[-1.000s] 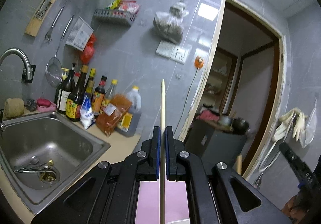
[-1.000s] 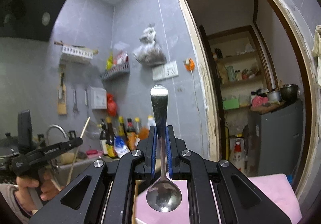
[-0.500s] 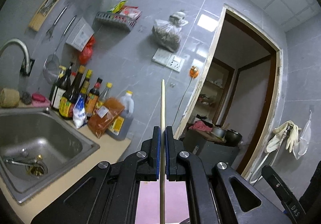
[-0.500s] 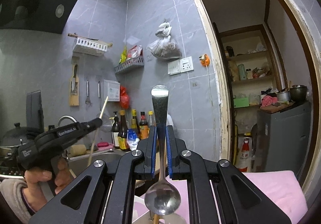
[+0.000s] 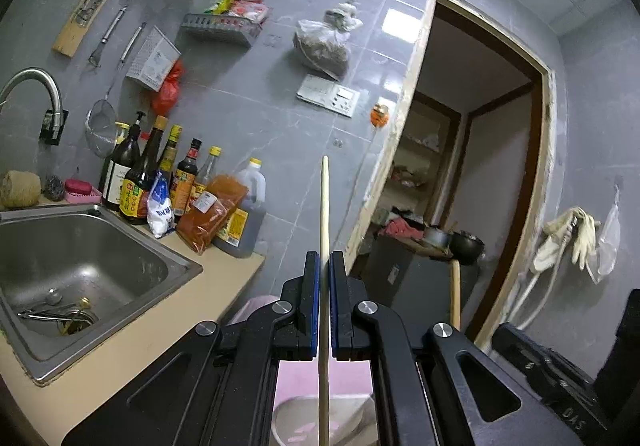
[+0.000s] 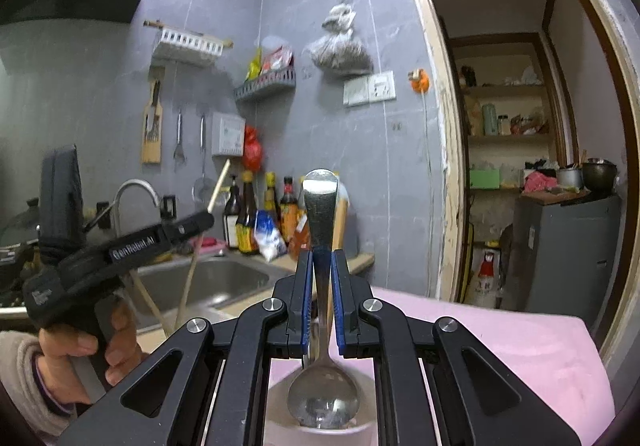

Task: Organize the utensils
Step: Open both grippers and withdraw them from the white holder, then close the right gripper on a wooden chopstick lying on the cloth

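Note:
My left gripper is shut on a pale wooden chopstick that stands upright, its lower end over a white cup on a pink cloth. My right gripper is shut on a metal spoon, handle up, its bowl hanging just over the rim of the white cup. In the right wrist view the left gripper shows at the left, hand-held, with its chopstick slanting down.
A steel sink with a tap lies to the left. Sauce bottles and packets stand at the wall. Racks and tools hang above. A doorway opens right. The pink cloth covers the surface under the cup.
The cup has come into view under both grippers. The spoon bowl has sunk to the cup's rim. The left gripper has tilted and moved closer to the cup.

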`<state>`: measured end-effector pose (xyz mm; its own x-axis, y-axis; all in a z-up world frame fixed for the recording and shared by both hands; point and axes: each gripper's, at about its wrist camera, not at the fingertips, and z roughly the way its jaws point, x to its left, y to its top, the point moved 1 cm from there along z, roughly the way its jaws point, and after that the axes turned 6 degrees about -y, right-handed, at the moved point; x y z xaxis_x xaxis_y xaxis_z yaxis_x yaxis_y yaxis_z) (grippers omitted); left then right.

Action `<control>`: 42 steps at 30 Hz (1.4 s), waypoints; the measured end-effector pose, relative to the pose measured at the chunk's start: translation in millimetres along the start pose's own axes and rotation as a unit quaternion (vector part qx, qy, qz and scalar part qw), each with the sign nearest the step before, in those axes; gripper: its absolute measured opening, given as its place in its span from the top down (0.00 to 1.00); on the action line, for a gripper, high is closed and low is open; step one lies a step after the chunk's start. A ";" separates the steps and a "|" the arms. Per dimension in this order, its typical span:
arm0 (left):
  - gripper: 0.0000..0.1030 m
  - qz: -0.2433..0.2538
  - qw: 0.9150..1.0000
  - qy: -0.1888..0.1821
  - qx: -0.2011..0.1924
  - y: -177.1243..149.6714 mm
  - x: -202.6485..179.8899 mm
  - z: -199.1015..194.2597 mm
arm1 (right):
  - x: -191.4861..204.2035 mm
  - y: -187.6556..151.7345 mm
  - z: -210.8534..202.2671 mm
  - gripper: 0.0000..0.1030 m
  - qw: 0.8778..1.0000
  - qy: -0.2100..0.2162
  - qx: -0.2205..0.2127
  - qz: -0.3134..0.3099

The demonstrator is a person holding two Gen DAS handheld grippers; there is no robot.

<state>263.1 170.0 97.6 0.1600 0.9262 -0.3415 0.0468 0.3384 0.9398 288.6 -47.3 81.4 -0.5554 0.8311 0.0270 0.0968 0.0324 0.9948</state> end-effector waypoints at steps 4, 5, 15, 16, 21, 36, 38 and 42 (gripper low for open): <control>0.93 0.017 1.000 -0.008 0.023 -1.9 -4.4 -0.4 | -1.7 -5.5 -1.4 0.87 1.000 0.006 0.025 0.007; 0.93 0.017 0.999 -0.007 0.026 -2.8 -4.2 -0.9 | -2.0 -6.5 -1.8 0.83 0.999 0.007 0.030 0.009; 0.86 0.010 0.998 -0.014 0.063 -5.5 1.5 -7.0 | -1.4 -6.4 -12.5 0.75 0.999 0.008 0.037 0.020; 0.84 0.011 0.998 -0.014 0.063 -5.5 0.8 -8.8 | -1.6 -6.5 -13.9 0.74 0.999 0.008 0.038 0.023; 0.51 0.020 0.998 -0.011 0.065 -2.8 -11.6 -23.3 | -4.5 -1.9 -26.7 0.49 0.999 0.005 0.029 0.032; 0.12 0.105 0.988 -0.017 0.115 -33.1 -95.7 -75.7 | -41.4 11.1 -136.7 0.00 0.997 -0.066 0.021 0.019; 0.12 0.105 0.985 -0.027 0.135 -42.2 -107.2 -77.5 | -50.1 8.6 -153.0 0.00 0.996 -0.085 0.025 0.021; 0.12 0.089 0.977 -0.055 0.188 -65.0 -126.7 -73.0 | -70.8 -1.5 -176.1 0.00 0.990 -0.125 0.059 0.026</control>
<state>167.8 42.8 79.1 0.3019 0.9345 -0.1885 0.3650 0.0694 0.9284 182.3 -204.0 95.3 -0.3267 0.9444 0.0382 0.2235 0.0379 0.9740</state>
